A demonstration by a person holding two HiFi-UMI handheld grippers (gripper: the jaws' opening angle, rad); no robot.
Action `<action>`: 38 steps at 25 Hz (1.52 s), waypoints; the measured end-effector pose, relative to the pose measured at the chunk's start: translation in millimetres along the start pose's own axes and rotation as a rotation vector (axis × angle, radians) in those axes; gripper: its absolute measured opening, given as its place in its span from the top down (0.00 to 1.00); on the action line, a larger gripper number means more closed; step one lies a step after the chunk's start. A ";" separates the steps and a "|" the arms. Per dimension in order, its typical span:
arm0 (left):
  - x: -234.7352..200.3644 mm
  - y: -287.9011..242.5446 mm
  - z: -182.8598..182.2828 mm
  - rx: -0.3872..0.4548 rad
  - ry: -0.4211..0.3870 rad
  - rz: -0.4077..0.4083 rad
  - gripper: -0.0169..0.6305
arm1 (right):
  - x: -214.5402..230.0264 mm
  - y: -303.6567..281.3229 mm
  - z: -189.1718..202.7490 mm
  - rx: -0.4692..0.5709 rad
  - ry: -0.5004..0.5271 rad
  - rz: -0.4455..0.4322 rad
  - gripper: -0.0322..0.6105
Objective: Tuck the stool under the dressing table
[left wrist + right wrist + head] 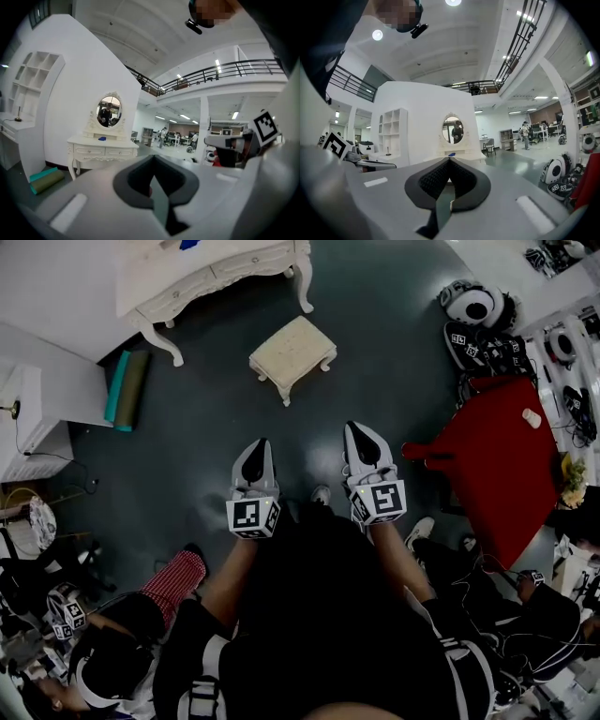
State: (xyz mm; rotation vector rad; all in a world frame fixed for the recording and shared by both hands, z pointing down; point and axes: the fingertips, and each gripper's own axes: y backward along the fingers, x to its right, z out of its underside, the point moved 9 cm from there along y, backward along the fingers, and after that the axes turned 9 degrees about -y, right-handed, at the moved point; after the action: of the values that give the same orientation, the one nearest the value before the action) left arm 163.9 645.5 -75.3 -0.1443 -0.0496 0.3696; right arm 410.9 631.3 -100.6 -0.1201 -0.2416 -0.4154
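The cream cushioned stool (292, 352) stands on the dark floor, a little out from the white dressing table (216, 273) at the top left. My left gripper (260, 442) and right gripper (354, 426) are side by side, held level well short of the stool, both shut and empty. In the left gripper view the shut jaws (152, 176) face the dressing table (103, 151) with its oval mirror (110, 111); the stool is hidden behind the gripper body. In the right gripper view the shut jaws (449, 161) point at the mirror (452, 130).
A red-covered table (497, 465) stands to the right, with white gear (478, 306) beyond it. A green rolled mat (127, 390) lies beside the dressing table, by a white shelf unit (28, 418). People sit on the floor at bottom left (141, 615) and bottom right (525, 615).
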 end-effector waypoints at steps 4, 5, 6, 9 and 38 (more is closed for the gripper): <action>-1.9 -2.5 7.5 -0.019 0.024 -0.006 0.96 | 6.0 -7.6 1.7 -0.014 0.000 -0.034 0.95; -3.9 -5.1 9.0 -0.023 0.036 -0.003 0.96 | 7.8 -11.3 3.4 -0.019 0.001 -0.042 0.95; -7.1 -9.3 10.8 -0.027 0.048 0.004 0.96 | 9.5 -16.3 6.1 -0.024 0.000 -0.048 0.95; -20.3 -24.2 20.9 -0.048 0.095 0.029 0.96 | 10.5 -34.1 18.0 -0.048 -0.006 -0.058 0.95; -171.7 -200.6 102.3 -0.157 0.222 0.052 0.96 | 19.3 -266.1 93.2 -0.177 -0.009 -0.035 0.95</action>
State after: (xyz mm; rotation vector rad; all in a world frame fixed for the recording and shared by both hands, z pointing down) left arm 67.8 411.5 52.0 -0.3413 0.1451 0.3993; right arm 298.8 397.4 11.9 -0.2918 -0.2157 -0.4710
